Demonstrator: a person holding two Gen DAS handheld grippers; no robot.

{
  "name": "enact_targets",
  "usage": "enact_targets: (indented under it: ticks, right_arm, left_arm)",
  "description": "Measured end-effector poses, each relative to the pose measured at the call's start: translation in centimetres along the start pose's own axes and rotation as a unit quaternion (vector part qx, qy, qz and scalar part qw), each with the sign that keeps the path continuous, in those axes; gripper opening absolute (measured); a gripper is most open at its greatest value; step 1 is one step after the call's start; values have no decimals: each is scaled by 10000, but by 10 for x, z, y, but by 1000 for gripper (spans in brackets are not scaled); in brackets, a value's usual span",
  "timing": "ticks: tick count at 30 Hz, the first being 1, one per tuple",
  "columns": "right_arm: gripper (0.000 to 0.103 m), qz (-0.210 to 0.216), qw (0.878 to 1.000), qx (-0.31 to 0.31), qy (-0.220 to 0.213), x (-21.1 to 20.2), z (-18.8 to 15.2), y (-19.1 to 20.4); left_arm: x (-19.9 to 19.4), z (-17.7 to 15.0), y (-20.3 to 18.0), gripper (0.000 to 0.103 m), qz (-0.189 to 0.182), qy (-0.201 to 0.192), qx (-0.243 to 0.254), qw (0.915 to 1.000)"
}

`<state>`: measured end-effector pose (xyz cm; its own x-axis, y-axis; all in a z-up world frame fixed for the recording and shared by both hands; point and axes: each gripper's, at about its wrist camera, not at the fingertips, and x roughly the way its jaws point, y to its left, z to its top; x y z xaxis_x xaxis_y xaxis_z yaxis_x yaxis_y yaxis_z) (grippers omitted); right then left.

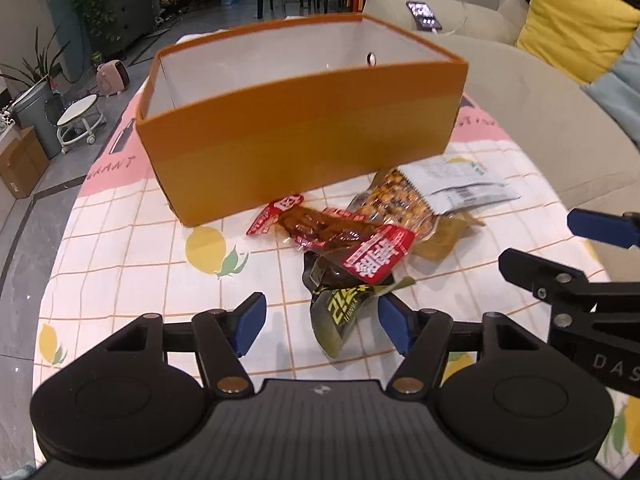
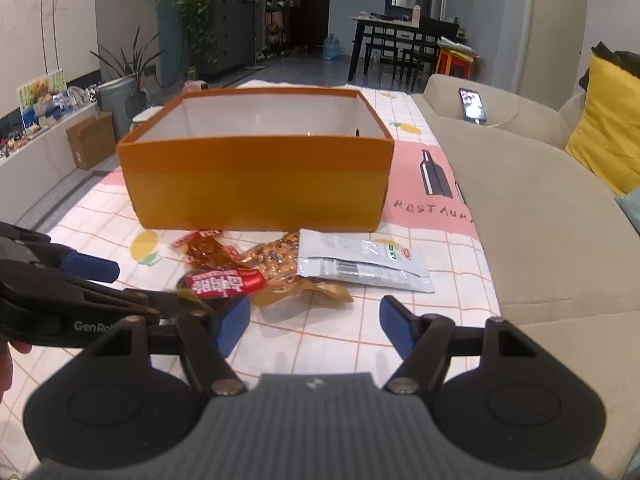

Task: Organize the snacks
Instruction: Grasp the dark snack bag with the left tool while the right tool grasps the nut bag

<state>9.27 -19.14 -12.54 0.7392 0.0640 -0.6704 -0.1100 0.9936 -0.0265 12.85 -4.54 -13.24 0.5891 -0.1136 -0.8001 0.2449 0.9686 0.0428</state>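
Gaping wide, left claw [image 1: 322,328] and right claw [image 2: 314,330], both empty, above snack packets [image 1: 352,240].

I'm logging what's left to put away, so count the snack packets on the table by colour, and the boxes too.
Red-labelled packets: 1
Black and yellow packets: 1
Clear packets of nuts: 1
White-grey packets: 1
Tan packets: 1, mostly covered
Orange boxes: 1
Total: 5 packets visible, none seen in the box, plus 1 box.
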Motion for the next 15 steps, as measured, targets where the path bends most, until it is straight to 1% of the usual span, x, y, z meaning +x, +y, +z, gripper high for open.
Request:
enact_targets:
  ticks: [3,7,9,11,12,14,15]
  right_arm:
    - [69,-15,9999,-115,110,15,-1,1]
    - [67,-78,9985,-458,301,39,-6,8]
    - [66,-124,9975,-606,354,51,-8,10]
    - [65,-170,9963,-751,392,62,-9,11]
    - [65,-186,9957,-819,388,66,-9,12]
    - [63,-199,9945,-968,344,74,-8,13]
    - [62,-217,9936,-1055,328,77,-7,14]
  left_arm:
    - [10,-2,-5,72,68,11,224,9997]
    - [20,0,-6,65,148,-2,322,9994]
    - [22,2,-6,61,82,-34,358,9993]
    - [22,4,-6,50,-9,-52,414,9991]
    - [21,5,-7,49,-58,-85,439,9990]
    - [20,6,-7,39,-106,-146,520,9985]
    - [20,6,-8,37,-143,-149,565,9982]
